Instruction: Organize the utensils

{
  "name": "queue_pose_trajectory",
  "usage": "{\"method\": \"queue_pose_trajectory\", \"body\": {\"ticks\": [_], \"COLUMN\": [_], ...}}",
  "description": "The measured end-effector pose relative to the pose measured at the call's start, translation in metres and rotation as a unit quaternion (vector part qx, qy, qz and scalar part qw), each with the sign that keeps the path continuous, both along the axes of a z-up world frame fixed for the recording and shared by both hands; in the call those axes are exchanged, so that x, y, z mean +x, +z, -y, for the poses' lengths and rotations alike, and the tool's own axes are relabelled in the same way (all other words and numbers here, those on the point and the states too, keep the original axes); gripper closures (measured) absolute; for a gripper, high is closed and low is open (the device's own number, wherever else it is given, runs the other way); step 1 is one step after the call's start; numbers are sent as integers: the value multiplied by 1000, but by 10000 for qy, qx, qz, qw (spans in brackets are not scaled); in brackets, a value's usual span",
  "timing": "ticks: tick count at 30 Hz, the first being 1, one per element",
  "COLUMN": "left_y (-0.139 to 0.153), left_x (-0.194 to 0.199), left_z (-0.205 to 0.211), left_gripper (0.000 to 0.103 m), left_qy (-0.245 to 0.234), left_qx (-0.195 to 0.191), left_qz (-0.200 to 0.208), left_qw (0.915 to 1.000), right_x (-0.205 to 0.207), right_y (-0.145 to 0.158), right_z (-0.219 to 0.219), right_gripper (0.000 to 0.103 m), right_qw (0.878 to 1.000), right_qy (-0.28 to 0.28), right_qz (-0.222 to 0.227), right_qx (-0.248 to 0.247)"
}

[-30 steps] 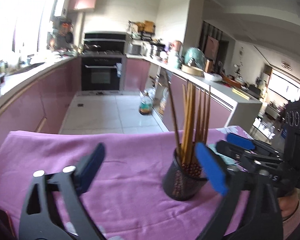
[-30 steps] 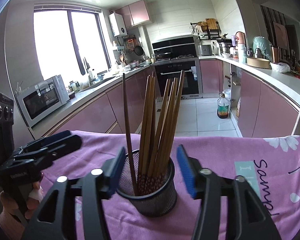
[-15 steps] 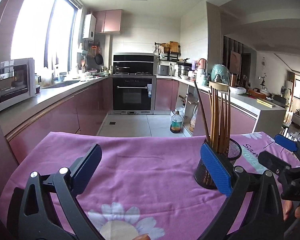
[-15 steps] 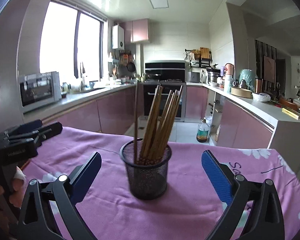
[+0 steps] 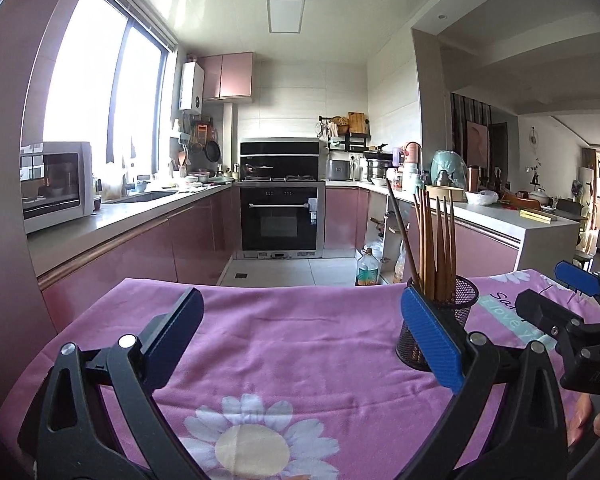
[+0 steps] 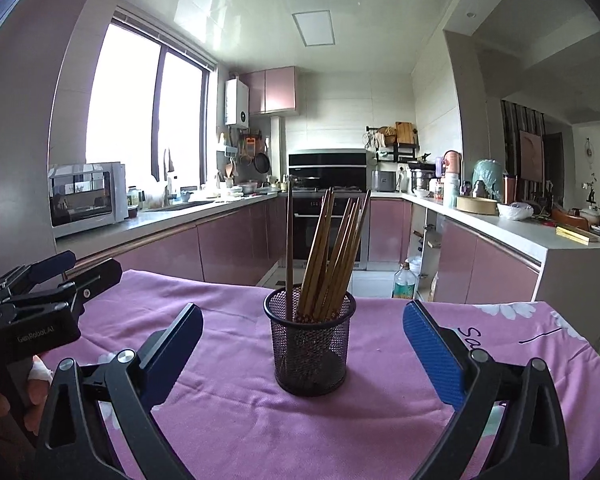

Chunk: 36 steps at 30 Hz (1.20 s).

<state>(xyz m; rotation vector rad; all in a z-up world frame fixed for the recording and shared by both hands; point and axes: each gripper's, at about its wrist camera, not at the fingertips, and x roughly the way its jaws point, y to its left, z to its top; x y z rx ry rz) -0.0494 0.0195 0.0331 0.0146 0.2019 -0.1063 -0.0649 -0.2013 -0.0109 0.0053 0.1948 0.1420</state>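
In the middle of the right wrist picture, a black mesh cup (image 6: 309,348) stands upright on the pink flowered cloth (image 6: 236,420), full of brown chopsticks (image 6: 332,256) that lean to the right. The right gripper (image 6: 302,344) has just spread its blue fingers (image 6: 430,354) wide apart, one on each side of the cup, not touching it. In the left wrist picture, the left gripper (image 5: 300,340) is wide apart too, with only cloth between its fingers, and the cup sits at the right.

Pink daisy-print cloth (image 6: 228,408), black mesh cup (image 6: 309,354), brown chopsticks (image 6: 332,256)
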Motion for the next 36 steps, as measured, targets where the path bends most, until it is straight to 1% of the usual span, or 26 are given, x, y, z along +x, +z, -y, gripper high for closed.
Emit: {"method": "queue_pose_trajectory", "body": {"ticks": [5, 11, 36], "left_y": [-2, -2, -3], "left_x": [-8, -16, -23], "left_z": [1, 3, 3], "left_gripper": [6, 6, 6], "left_qy": [-22, -24, -40], "left_qx": [-78, -64, -98], "left_qz": [38, 116, 154], "left_qw": [10000, 9999, 9998], "right_x": [-7, -11, -15], "right_y": [4, 6, 7], "right_z": [-2, -4, -2], "right_gripper": [6, 6, 6], "right_qw": [10000, 9999, 9998], "right_qy": [-13, 0, -26], "right_qz": [89, 123, 181], "right_qx": [-19, -14, 15]}}
